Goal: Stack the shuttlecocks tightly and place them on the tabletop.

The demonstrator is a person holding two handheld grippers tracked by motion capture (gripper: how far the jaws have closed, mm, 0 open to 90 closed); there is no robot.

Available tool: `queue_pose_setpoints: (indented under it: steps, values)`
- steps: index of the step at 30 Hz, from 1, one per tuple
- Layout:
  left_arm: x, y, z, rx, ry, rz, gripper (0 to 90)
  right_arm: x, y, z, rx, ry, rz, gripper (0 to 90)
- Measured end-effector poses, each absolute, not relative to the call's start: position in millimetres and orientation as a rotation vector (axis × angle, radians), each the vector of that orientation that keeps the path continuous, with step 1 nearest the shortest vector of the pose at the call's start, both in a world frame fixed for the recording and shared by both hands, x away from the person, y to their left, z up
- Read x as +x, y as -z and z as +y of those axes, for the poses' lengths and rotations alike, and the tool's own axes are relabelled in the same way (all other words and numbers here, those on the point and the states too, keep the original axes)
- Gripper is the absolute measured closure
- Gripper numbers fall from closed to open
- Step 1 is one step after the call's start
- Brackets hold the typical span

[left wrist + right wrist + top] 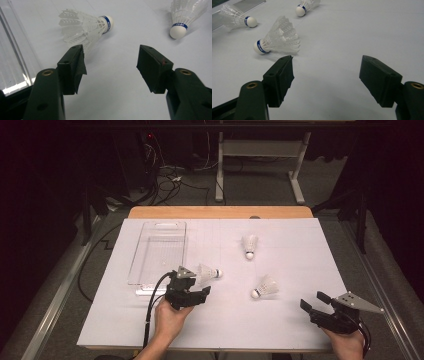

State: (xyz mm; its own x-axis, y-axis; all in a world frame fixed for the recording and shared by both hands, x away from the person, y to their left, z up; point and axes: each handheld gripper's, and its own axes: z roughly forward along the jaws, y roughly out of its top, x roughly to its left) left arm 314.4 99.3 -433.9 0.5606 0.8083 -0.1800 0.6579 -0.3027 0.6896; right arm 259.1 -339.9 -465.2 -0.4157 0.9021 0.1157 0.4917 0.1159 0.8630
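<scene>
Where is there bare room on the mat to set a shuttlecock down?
Free: the far right of the mat, beyond the far shuttlecock; the near strip between the left gripper and right gripper. Crowded: the middle, around the near shuttlecock, and beside the tray, where another shuttlecock lies.

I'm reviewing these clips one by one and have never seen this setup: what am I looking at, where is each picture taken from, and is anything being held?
A person holds a hand-operated two-jaw gripper in each hand: the left gripper and the right gripper. One picture looks down from above the table; the other two come from cameras riding on each gripper, looking along its black jaws. On the white surface lie three shuttlecocks: the near-left shuttlecock, the middle shuttlecock and the far shuttlecock, plus a clear plastic tray. Both grippers are open; nothing is held.
</scene>
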Motion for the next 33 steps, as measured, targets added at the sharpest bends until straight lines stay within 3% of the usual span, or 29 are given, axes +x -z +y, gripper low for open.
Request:
queue_pose_setpoints:
  steps: [11,20,33]
  values:
    - [326,423,95,2.060,-0.272,1.189,37.3,259,465,-340,1.344,-1.240,1.961,27.6]
    - [338,418,93,2.074,-0.260,1.201,44.1,259,465,-340,1.341,-1.240,1.962,27.7]
    - [360,416,87,2.121,-0.216,1.258,44.4,260,465,-339,1.341,-1.241,1.969,27.8]
